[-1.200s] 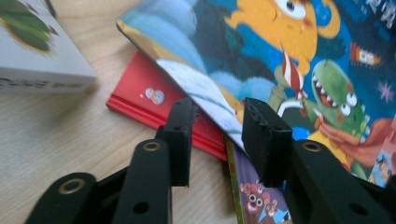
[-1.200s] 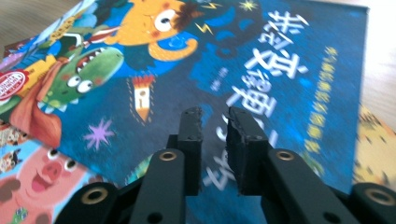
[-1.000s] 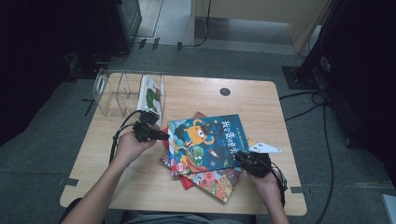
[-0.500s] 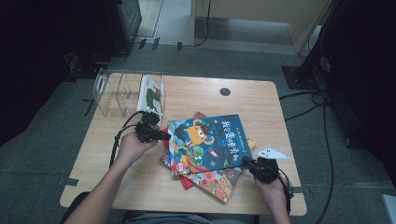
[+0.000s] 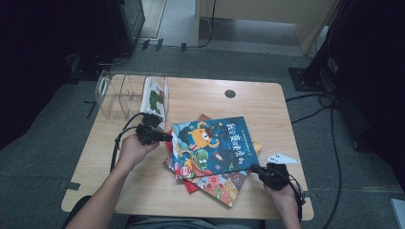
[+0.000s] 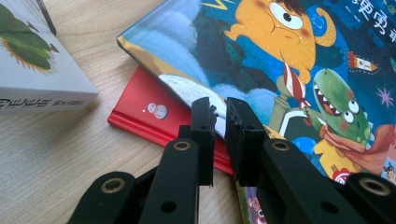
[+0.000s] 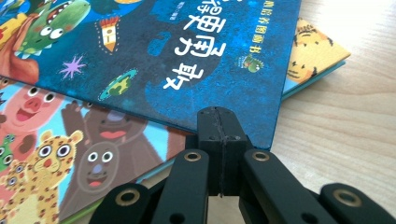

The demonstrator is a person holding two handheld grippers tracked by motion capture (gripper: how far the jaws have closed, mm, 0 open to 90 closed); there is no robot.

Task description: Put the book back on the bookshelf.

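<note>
A blue picture book [image 5: 212, 145] [image 6: 261, 56] [image 7: 163, 56] lies on top of a fanned stack on the wooden table. Under it are a red book [image 6: 140, 119], an animal-faces book [image 5: 217, 183] [image 7: 60, 154] and a yellow one [image 7: 313, 51]. My left gripper [image 5: 162, 137] [image 6: 219, 105] sits at the blue book's left edge. Its jaws have just been closing and stand a narrow gap apart with nothing between them. My right gripper [image 5: 255, 168] [image 7: 219, 112] is shut, its tips against the blue book's near right corner, holding nothing.
A clear plastic book rack [image 5: 117, 90] stands at the table's back left with a white book [image 5: 154, 98] [image 6: 28, 70] upright in it. A dark round grommet [image 5: 230, 93] is set in the tabletop at the back. Cables trail from both grippers.
My right gripper has slid a little to the right and toward the table's front edge. The left hand has stayed at the book's left edge.
</note>
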